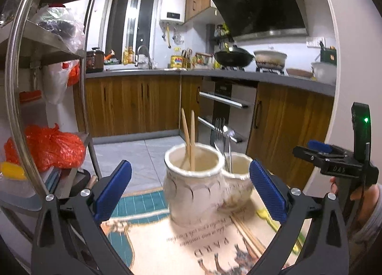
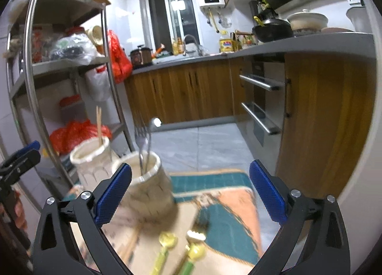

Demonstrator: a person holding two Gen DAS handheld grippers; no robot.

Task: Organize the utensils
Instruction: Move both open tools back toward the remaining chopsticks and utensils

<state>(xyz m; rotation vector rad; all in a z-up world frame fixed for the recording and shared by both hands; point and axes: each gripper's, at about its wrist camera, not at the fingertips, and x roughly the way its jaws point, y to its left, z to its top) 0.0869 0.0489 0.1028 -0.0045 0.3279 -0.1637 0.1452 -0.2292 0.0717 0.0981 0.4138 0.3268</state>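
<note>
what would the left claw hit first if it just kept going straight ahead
Most likely the cream jar holding the chopsticks: it sits directly between the open pads of the left claw, ahead of them. The second jar with the fork and spoon stands just behind to its right. Depth is uncertain.

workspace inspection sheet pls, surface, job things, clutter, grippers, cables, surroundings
surface: printed mat, teal and cream.
job's things: two cream pots; left pot holds chopsticks, right pot holds fork and spoon. Loose chopsticks and yellow-green utensils lie on the mat.
clutter: red bags on steel rack.
grippers: left gripper open, around the left pot; right gripper open, empty.
cables: nothing seen.
surroundings: kitchen counter, wok, oven.
</note>
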